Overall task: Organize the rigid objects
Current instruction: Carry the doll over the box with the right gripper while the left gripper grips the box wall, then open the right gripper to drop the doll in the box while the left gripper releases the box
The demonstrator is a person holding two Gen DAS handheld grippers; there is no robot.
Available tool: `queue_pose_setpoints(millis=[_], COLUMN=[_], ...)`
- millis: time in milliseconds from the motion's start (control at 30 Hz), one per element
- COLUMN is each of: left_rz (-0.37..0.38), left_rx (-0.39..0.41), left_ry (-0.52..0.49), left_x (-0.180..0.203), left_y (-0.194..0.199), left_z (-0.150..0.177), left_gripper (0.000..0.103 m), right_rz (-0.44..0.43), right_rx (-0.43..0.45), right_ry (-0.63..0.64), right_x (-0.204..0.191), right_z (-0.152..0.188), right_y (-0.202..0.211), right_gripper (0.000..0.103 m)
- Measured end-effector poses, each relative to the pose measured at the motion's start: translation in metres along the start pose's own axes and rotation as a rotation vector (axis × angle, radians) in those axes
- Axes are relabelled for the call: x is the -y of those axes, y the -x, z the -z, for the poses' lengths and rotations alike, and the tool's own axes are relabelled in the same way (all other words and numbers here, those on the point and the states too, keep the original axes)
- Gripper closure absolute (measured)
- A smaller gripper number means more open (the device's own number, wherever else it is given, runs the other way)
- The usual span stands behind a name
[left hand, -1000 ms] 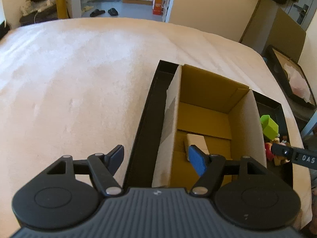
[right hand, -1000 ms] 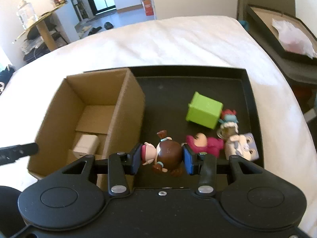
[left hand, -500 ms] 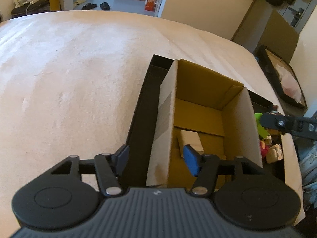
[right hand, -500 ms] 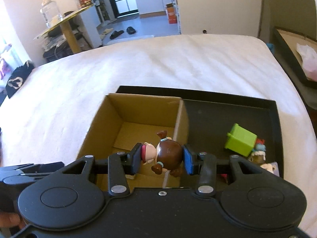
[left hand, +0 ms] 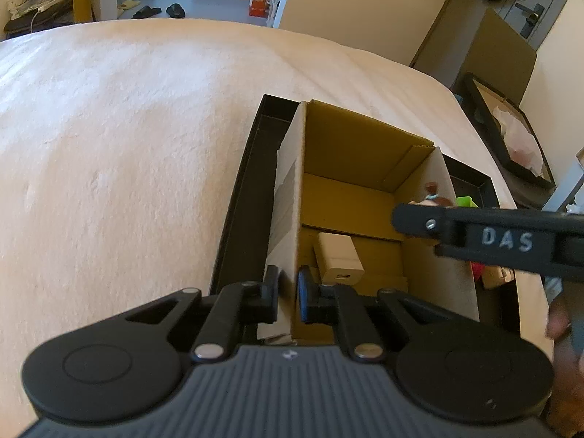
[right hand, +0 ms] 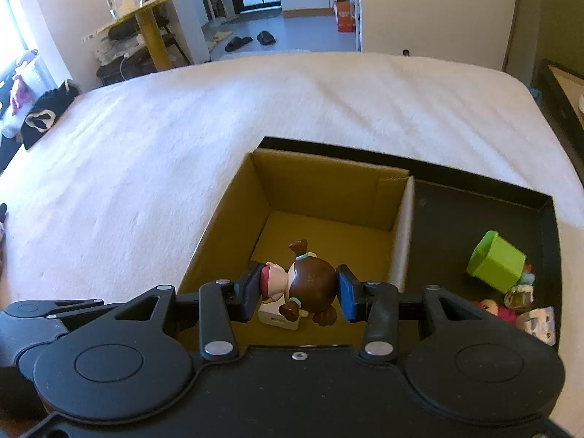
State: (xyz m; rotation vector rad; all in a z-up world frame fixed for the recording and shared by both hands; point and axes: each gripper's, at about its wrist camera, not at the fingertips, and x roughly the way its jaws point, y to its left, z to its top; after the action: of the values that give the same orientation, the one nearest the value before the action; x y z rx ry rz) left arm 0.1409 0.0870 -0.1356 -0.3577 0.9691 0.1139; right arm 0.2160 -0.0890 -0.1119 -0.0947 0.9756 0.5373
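Tools point(left hand: 288, 294) point(right hand: 299, 294) share the work: left, just closed, pinches the box point(left hand: 292, 197) wall steady; right grips a figurine point(right hand: 304, 284) above it, likely for dropping in.

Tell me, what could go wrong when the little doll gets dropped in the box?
1. The brown-haired doll hangs over the white charger in the cardboard box; it might land on it and bounce or tip.
2. The left hand-held gripper pinches only the box's thin wall, which could bend or tear if tugged.
3. If the right hand-held gripper bumps the rim, the box may slide in the black tray.
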Motion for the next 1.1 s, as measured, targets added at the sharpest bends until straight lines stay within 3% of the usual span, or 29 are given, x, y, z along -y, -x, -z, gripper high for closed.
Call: queue_pose_setpoints(millis=[300,467,633,1100], left_rz=[0.024,0.028,0.029,0.012], left_rx=[-0.001,-0.002,-0.006,-0.005], left_ry=[0.026,0.025,0.034,0.028], left_x=[-0.007,-0.008,-0.009,-0.004], left_y=[0.001,0.002,0.001,0.004], left_z=[0.001,0.002,0.001,0.001], left_gripper=[0.093,0.092,0.092,0.092], right_rz=[0.018,-0.002,0.009,0.052], right_rx=[-0.003,0.034,0.015,-0.001], right_ry=[0.004,-0.025,-0.013,-0.032], right_x=[-0.010,-0.008,-0.008,0.035], right_z=[-0.006,-0.011,-0.015,0.003], right_y=[-0.010,-0.004,0.006,0.041], right_gripper=[0.060,0.059,0.059,0.057])
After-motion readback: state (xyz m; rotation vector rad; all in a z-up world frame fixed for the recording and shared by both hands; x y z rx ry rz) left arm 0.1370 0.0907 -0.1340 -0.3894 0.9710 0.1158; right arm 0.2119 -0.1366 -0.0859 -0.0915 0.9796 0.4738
